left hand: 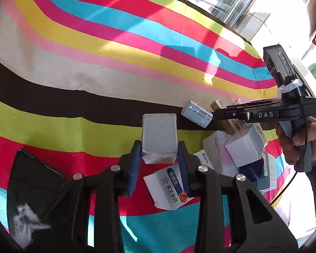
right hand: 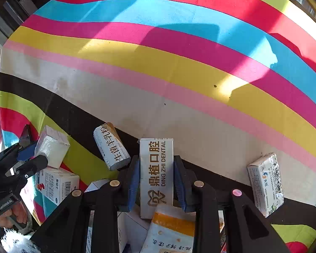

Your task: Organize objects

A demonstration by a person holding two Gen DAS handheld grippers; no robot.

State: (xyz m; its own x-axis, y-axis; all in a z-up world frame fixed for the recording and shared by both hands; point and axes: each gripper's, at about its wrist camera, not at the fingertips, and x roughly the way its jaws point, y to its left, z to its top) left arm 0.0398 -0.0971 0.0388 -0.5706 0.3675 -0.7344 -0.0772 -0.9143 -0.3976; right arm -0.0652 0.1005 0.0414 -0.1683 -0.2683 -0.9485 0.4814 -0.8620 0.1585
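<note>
Clamped in the right gripper (right hand: 157, 181) is a dental box (right hand: 156, 168); a white box (left hand: 159, 139) is clamped in the left gripper (left hand: 159, 158), both beside the box pile (left hand: 231, 147) on the striped cloth (left hand: 94, 63). Picking is judged done; each box must next be carried clear of the pile and set down in order.

cloth (right hand: 179, 109): woven fabric, matt, striped, faintly stained on the cream band
grey box (left hand: 159, 139): matt card
dental box (right hand: 156, 175): smooth card, slight sheen
foil box (right hand: 265, 183): glossy film wrap, glinting
tube pack (right hand: 111, 145): shiny wrap
pads (right hand: 134, 181): blue, rubbery, matt
gripper arms (right hand: 107, 217): black matt plastic, with bright metal rivets
fluff (left hand: 25, 223): white, fibrous
</note>
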